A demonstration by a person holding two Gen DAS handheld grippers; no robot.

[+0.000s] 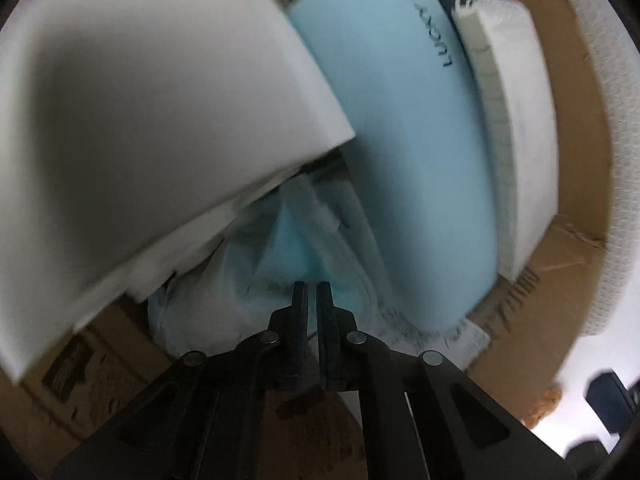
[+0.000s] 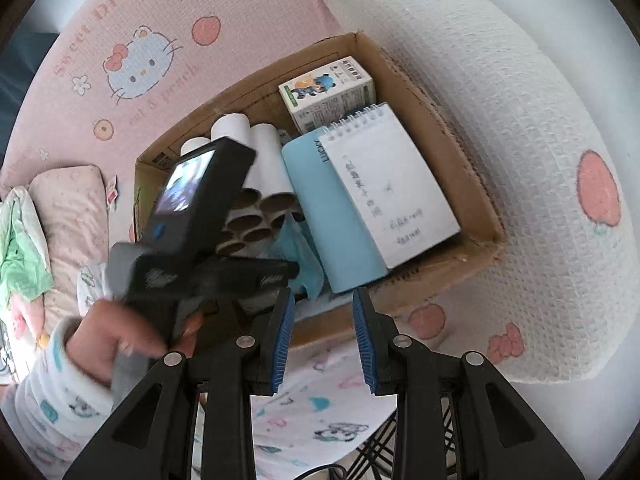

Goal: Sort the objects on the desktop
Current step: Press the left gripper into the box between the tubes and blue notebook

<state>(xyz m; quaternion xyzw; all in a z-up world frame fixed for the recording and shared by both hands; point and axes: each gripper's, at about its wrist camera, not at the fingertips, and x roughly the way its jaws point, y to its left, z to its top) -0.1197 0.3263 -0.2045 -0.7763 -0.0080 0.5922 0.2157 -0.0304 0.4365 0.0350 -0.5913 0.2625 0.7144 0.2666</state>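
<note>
Cardboard box (image 2: 436, 120) on pink patterned bedding (image 2: 120, 40), holding: one blue LUCKY notebook (image 2: 320, 200), one white spiral notepad (image 2: 392, 184) on its right, one small printed carton (image 2: 328, 92) at far end, white paper rolls (image 2: 256, 148) at left, count uncertain. Left gripper (image 1: 312, 292) fingers closed together, empty, over crumpled blue plastic (image 1: 296, 248). Right gripper (image 2: 324, 312) fingers narrowly parted, empty, above box's near edge.
</note>
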